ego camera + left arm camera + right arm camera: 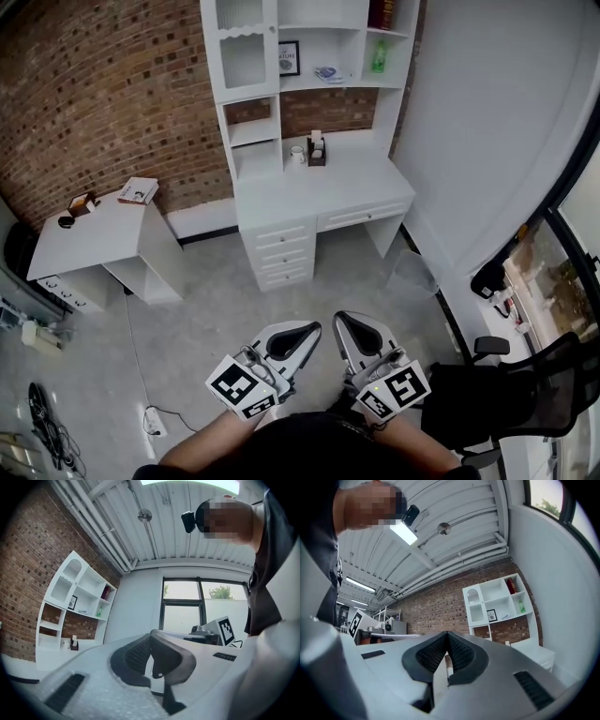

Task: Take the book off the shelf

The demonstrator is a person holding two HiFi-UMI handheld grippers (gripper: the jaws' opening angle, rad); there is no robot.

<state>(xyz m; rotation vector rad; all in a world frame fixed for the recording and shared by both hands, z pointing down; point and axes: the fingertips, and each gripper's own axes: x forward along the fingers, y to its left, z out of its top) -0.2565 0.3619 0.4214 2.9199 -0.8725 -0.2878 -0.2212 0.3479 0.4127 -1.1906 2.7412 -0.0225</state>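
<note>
Both grippers are held low in front of the person, well short of the shelf unit [277, 47], with open floor between them and it. The left gripper [315, 327] has its jaws together with nothing between them, as the left gripper view shows. The right gripper [340, 318] is the same, its jaws pressed tip to tip and empty.

The book [381, 13], dark red and upright, stands in the top right compartment of the shelf unit. A green bottle [378, 58] sits in the compartment just below it. The white worktop [319, 192] runs out from the foot of the shelf unit.

Judging from this, the task is at the approach step and the book is untouched. The next move calls for closing on the shelf unit and lifting one gripper to that top compartment. Its jaws must part before they reach the book, then close on the spine. The worktop in front will force a long, high reach.
</note>
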